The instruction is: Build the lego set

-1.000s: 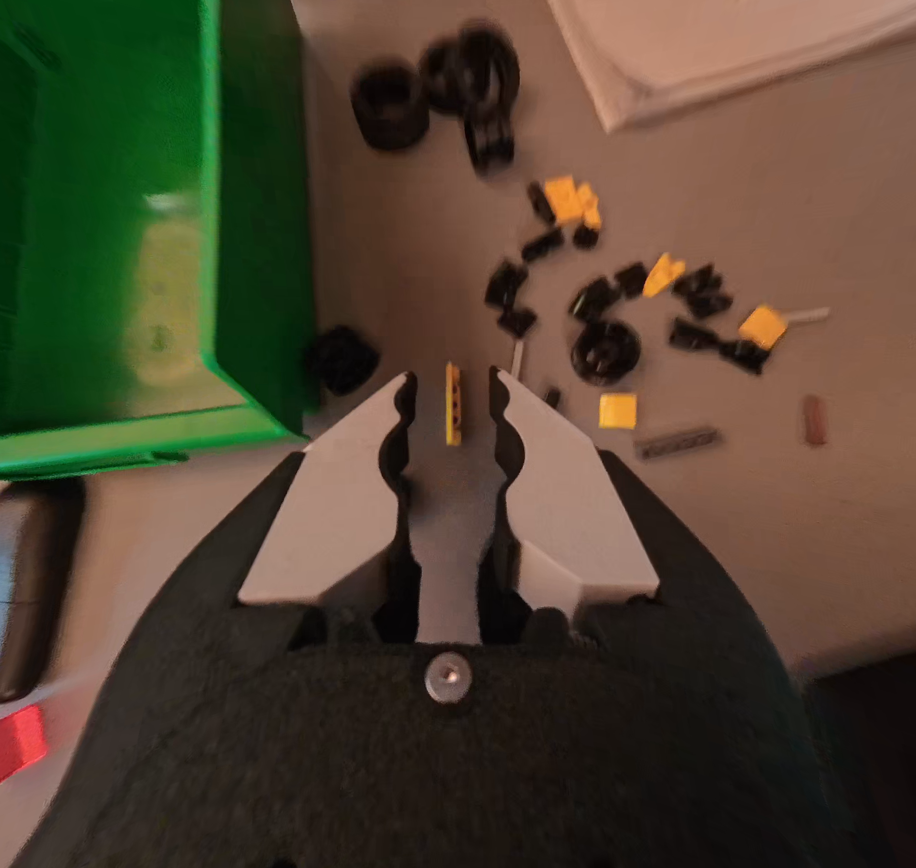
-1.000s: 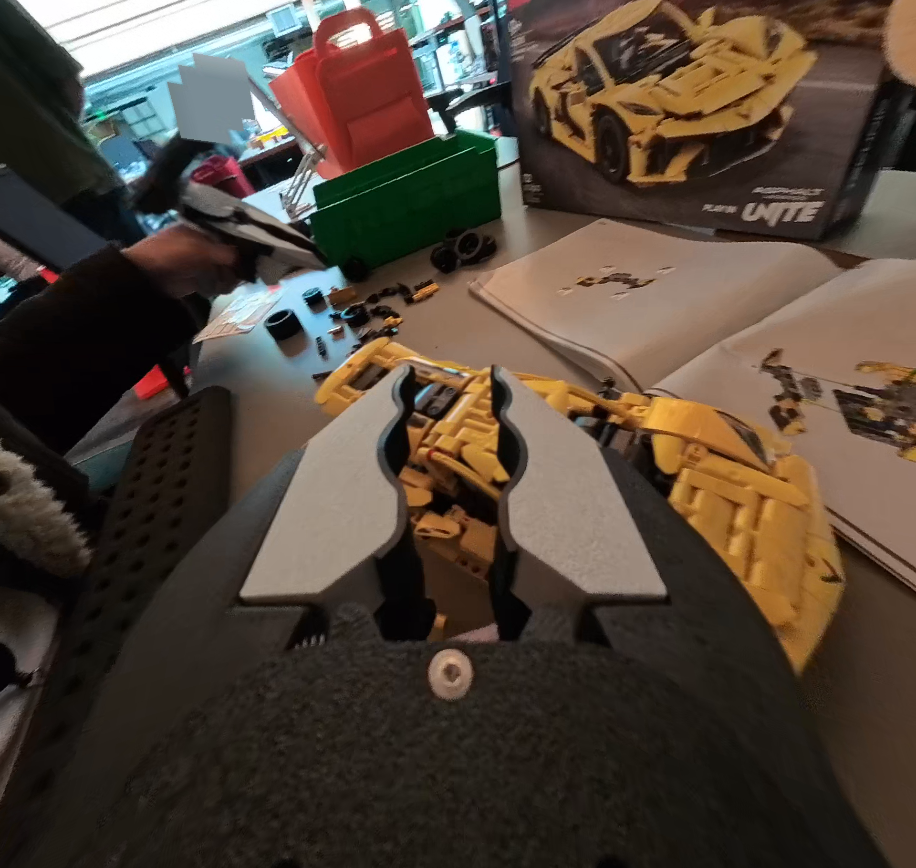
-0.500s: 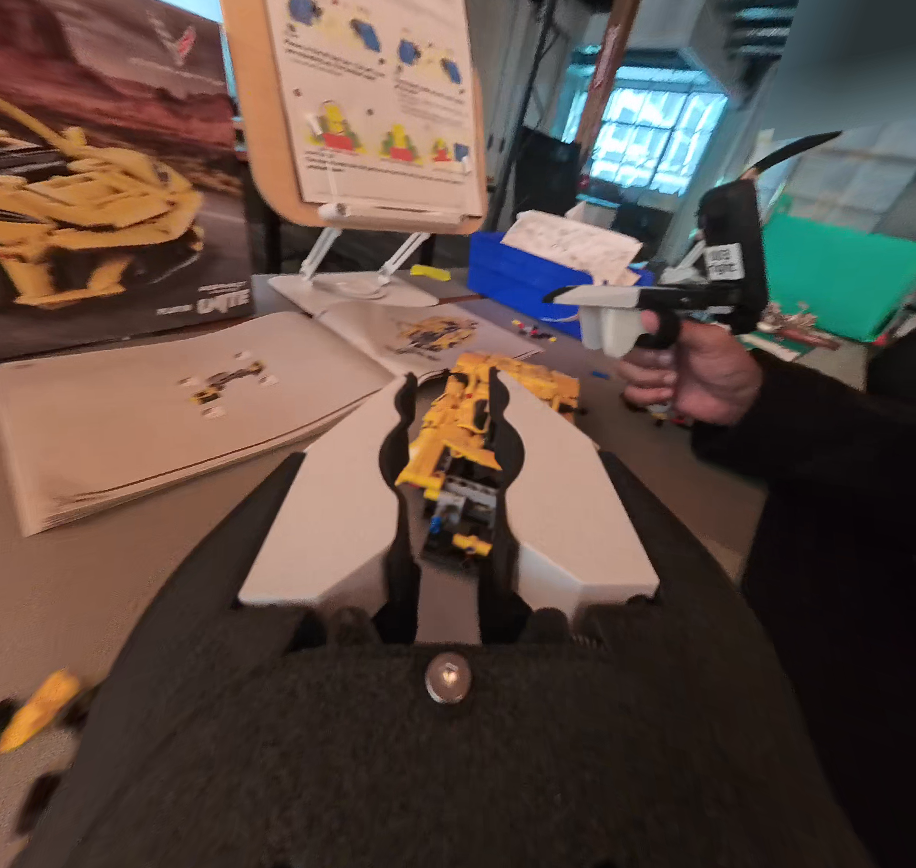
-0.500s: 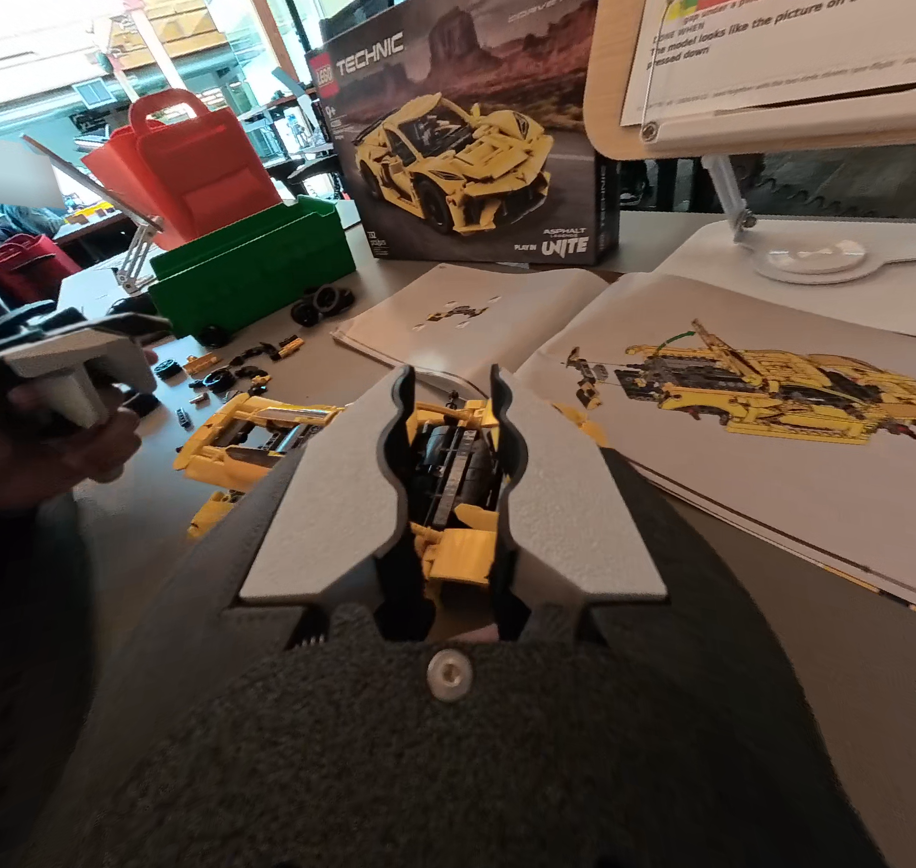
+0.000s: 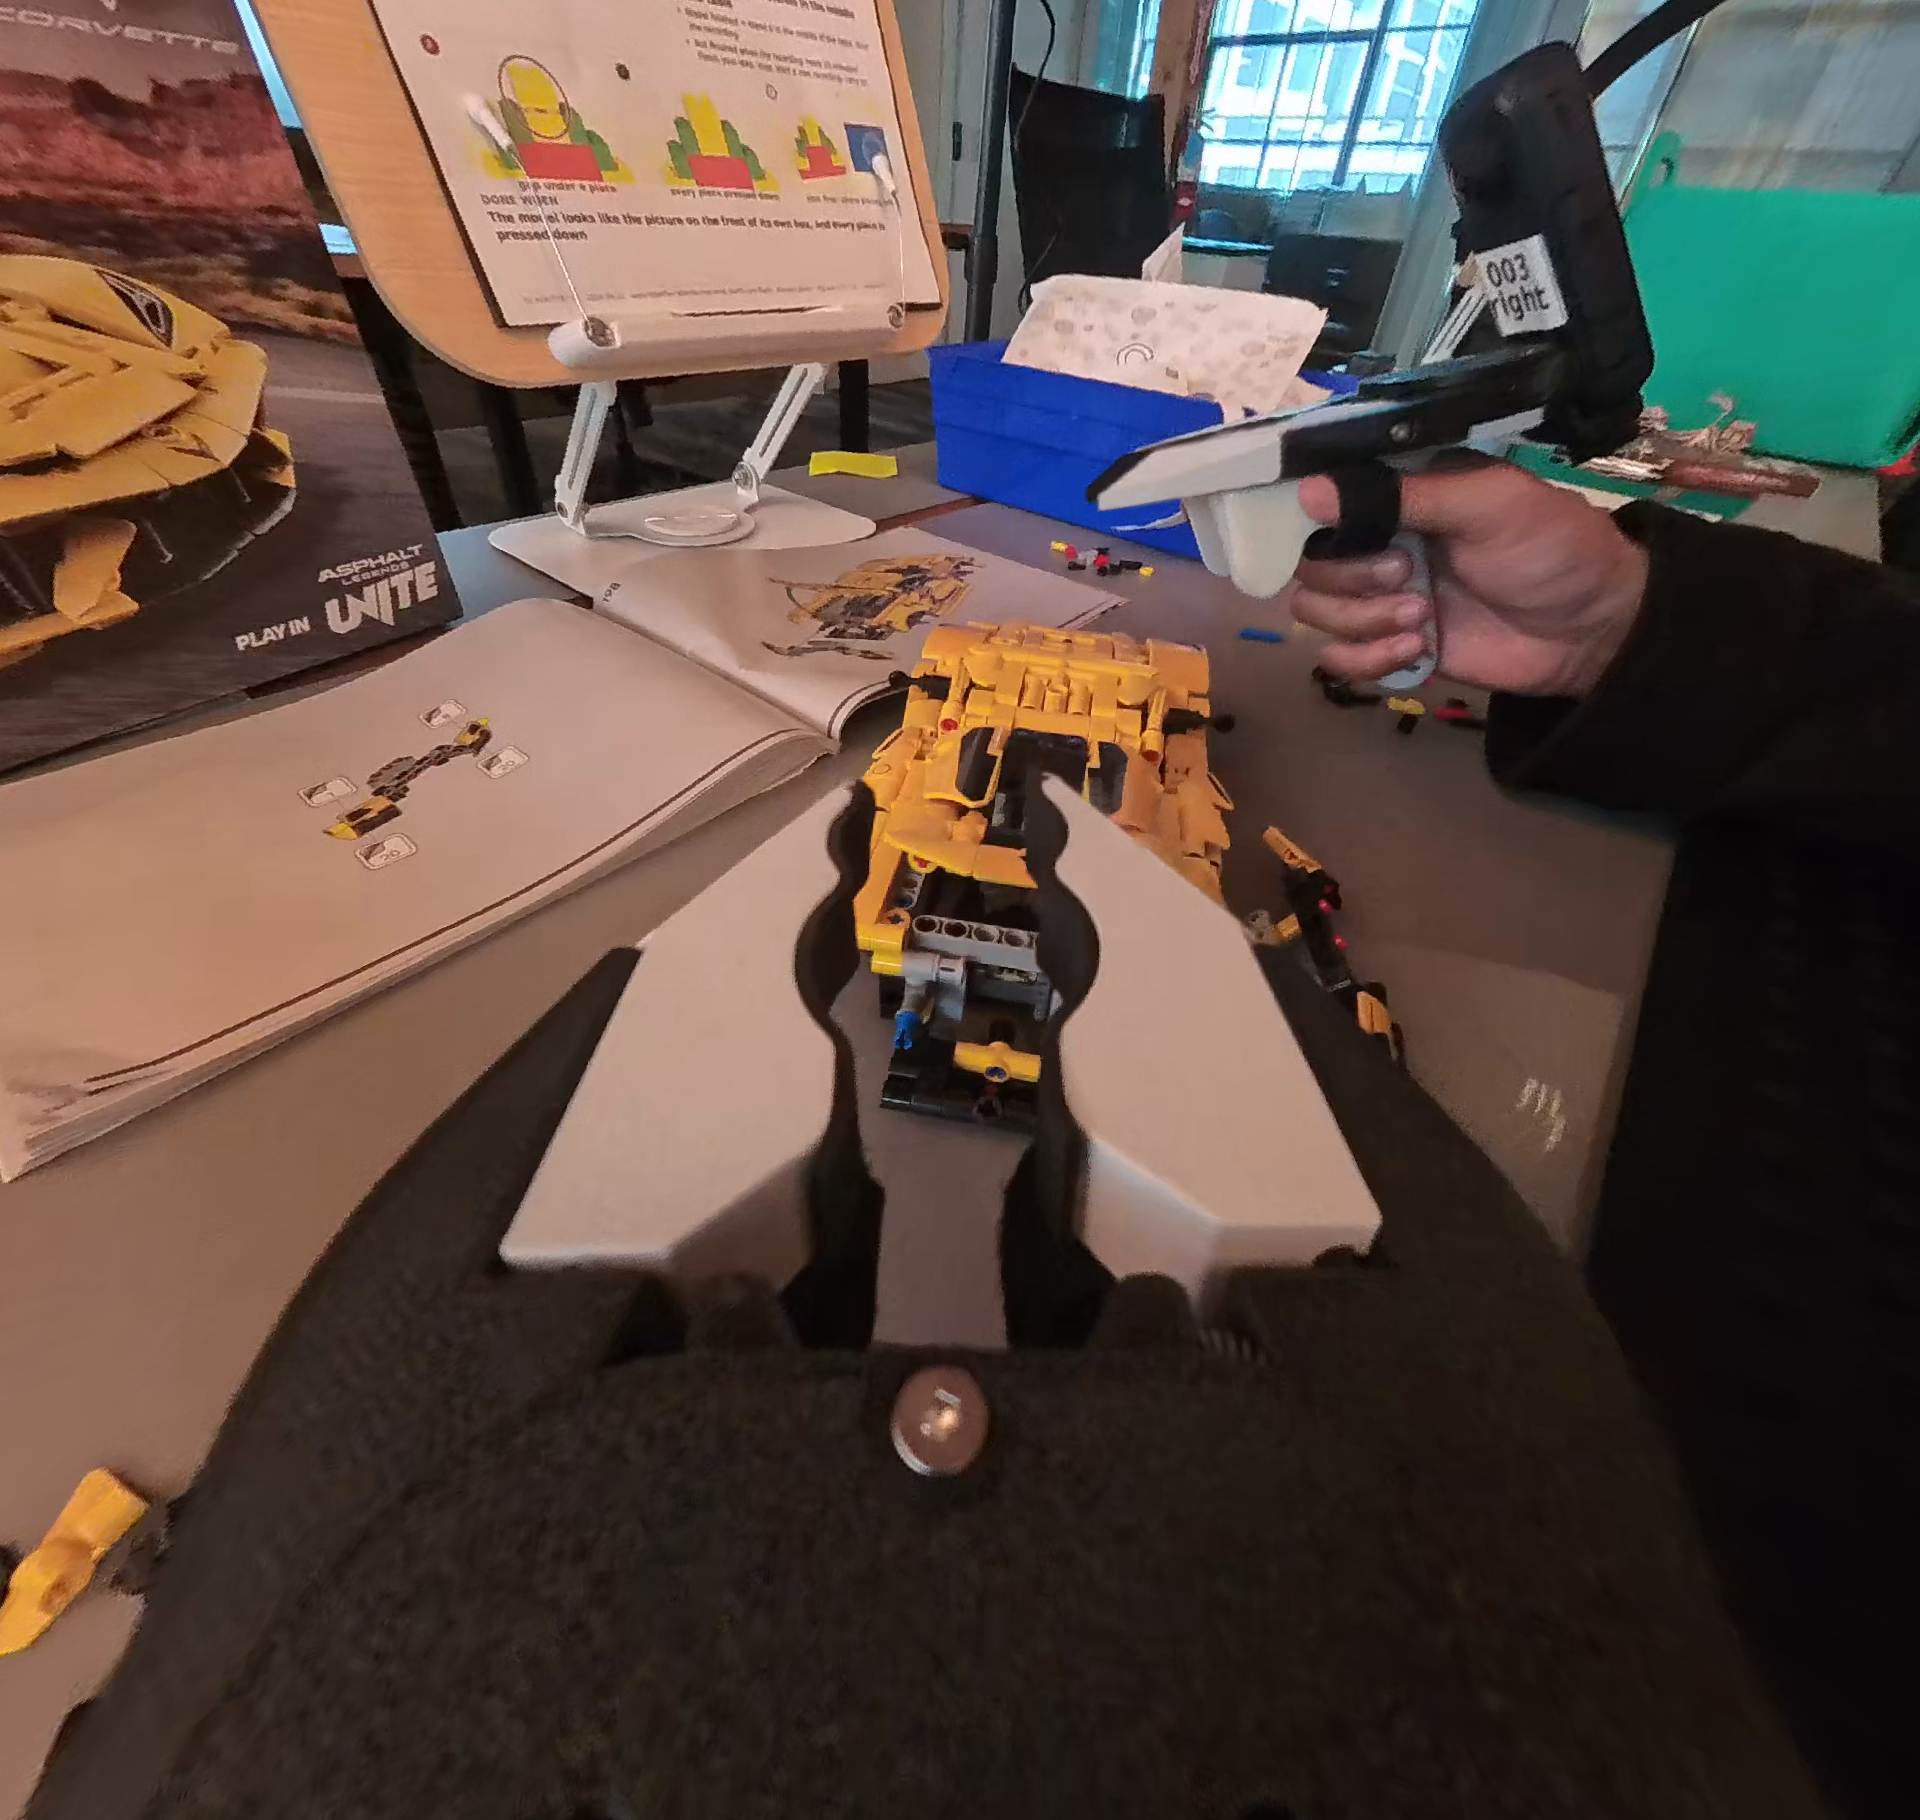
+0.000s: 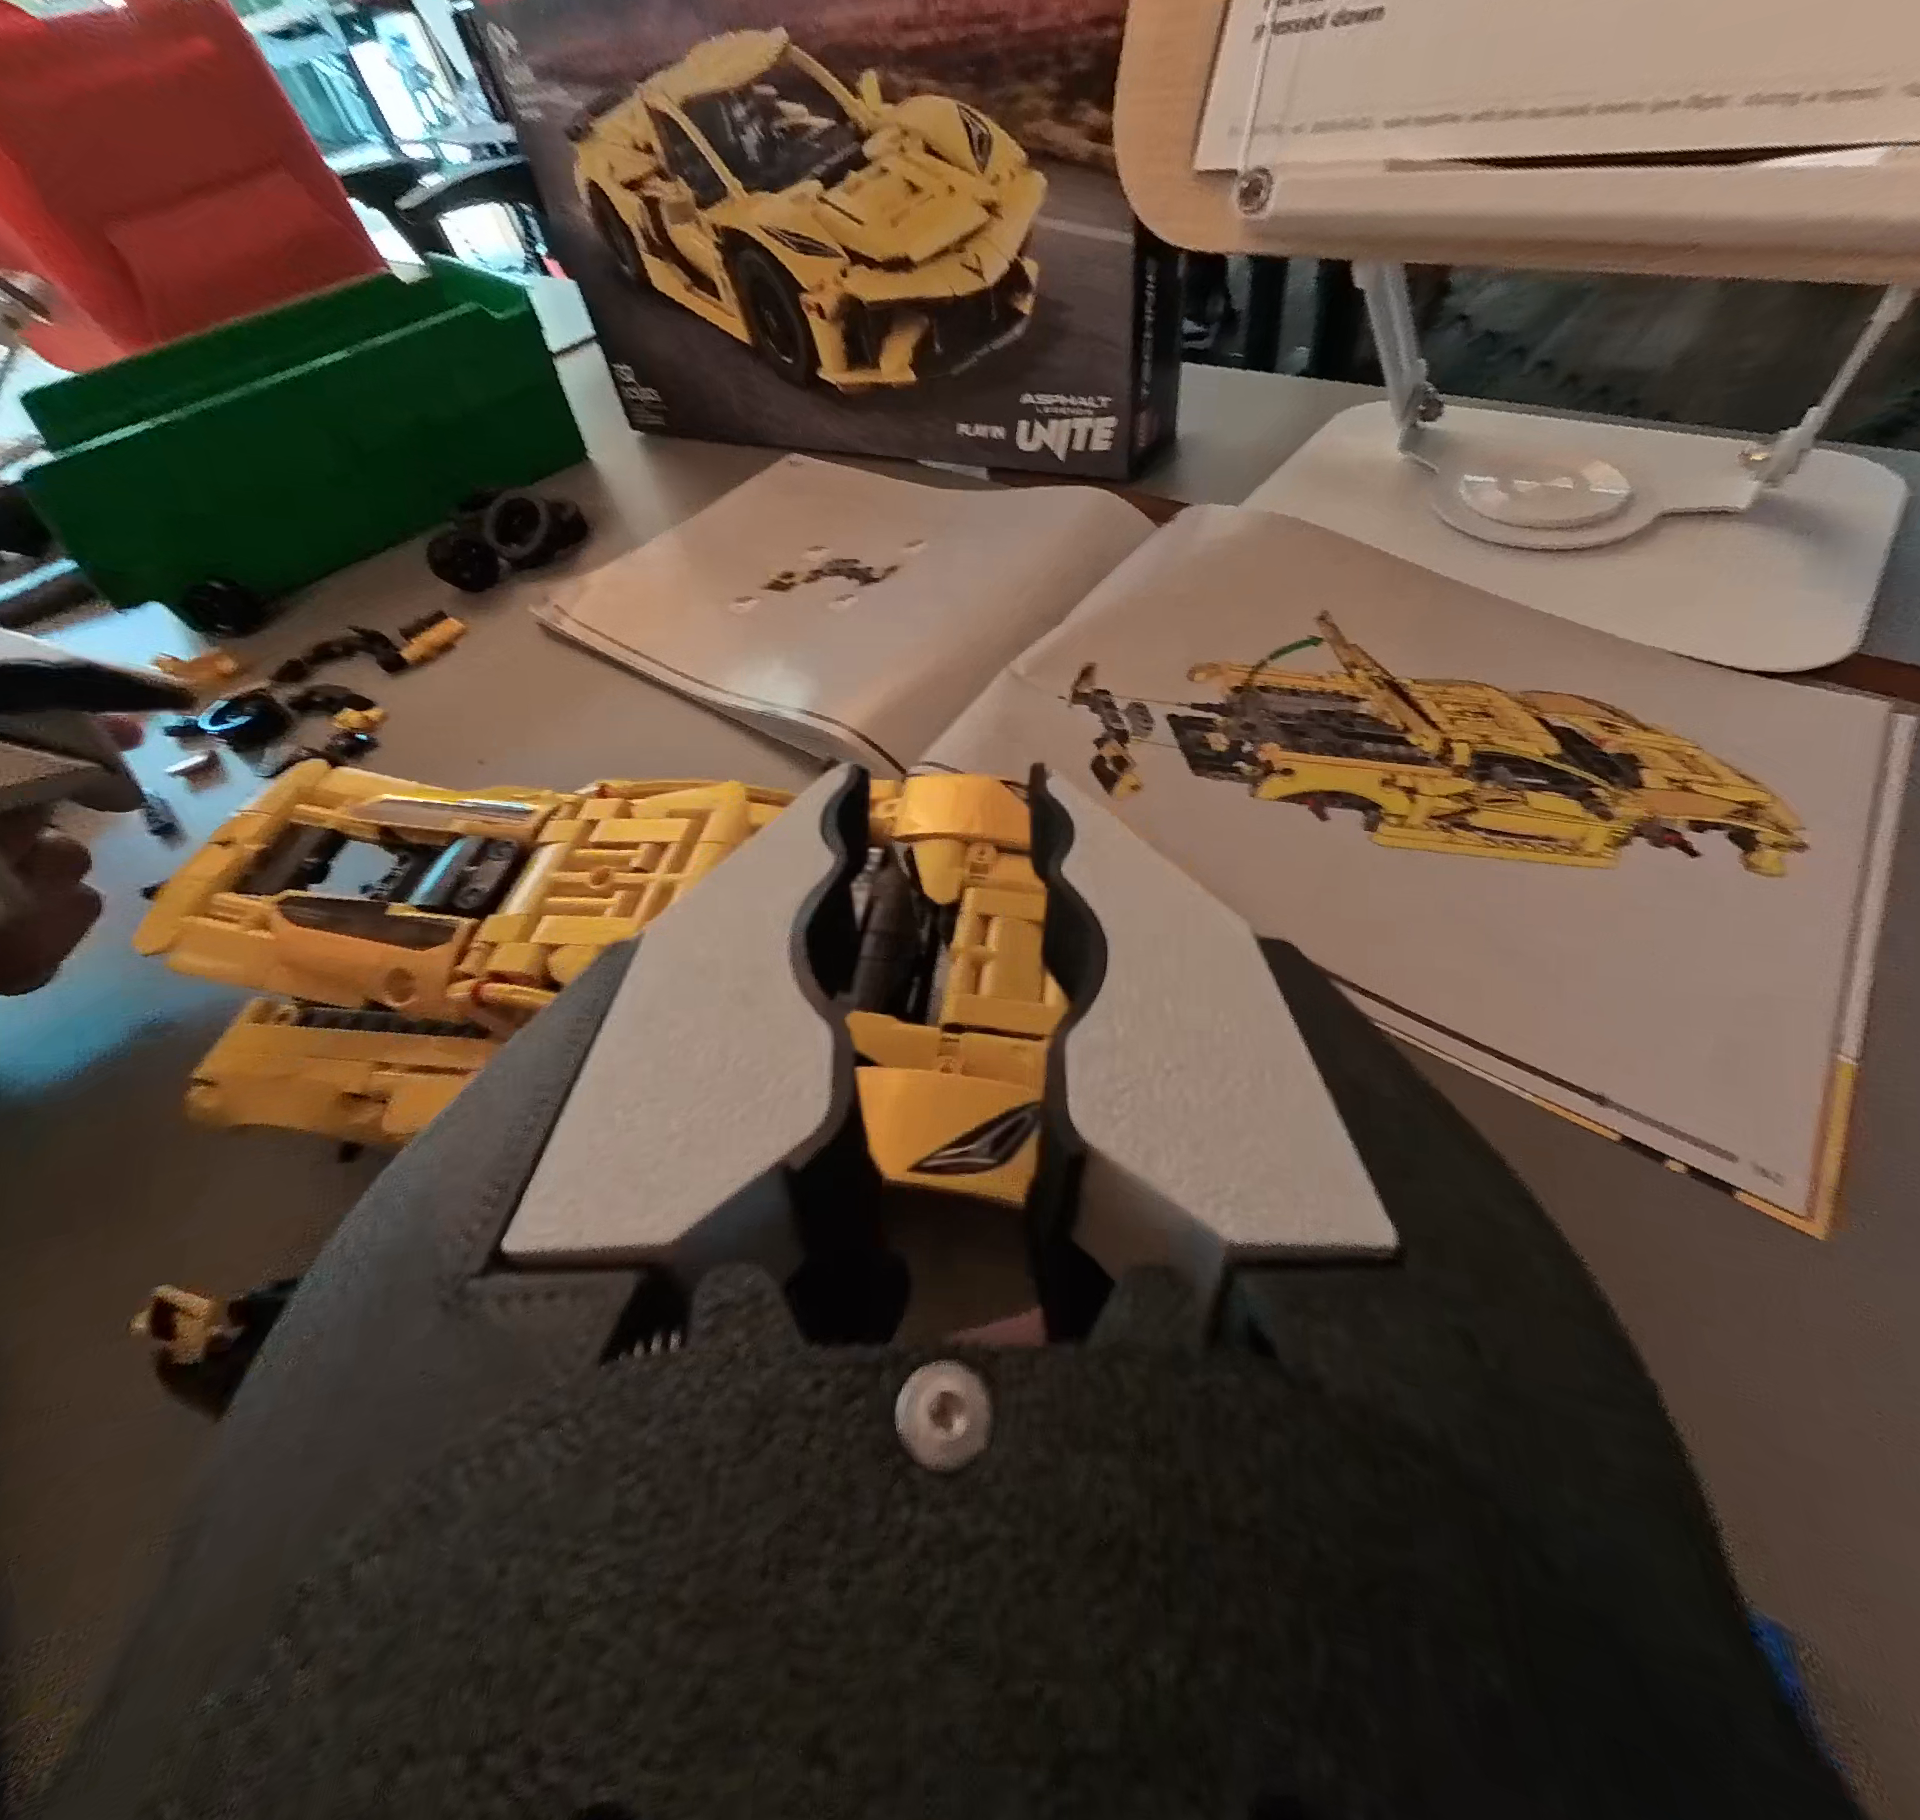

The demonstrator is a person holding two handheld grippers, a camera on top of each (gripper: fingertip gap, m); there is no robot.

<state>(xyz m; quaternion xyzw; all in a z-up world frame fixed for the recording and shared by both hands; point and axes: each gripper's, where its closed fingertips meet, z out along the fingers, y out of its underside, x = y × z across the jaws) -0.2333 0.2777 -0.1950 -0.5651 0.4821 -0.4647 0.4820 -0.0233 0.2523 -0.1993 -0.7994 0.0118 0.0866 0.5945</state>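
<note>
left gripper [image 5: 951, 804]: apart, empty | right gripper [image 6: 940, 783]: apart, empty | car [image 5: 1049, 794]: mid-table | advice: steady the chassis before pressing parts

My left tongs [image 5: 951, 804] gape empty at centre frame over the yellow car model [image 5: 1049, 762]; my right tongs [image 5: 1117, 482] hover upper right.

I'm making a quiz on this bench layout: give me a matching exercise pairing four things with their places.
Things:
1. car
2. tyres
3. booklet
4. blue bin

Places:
A. beside the green bin
B. open, in front of the box
C. behind the booklet, holding paper
D. on the table, ahead of both grippers

Pairs: 1-D, 2-A, 3-B, 4-C
</note>
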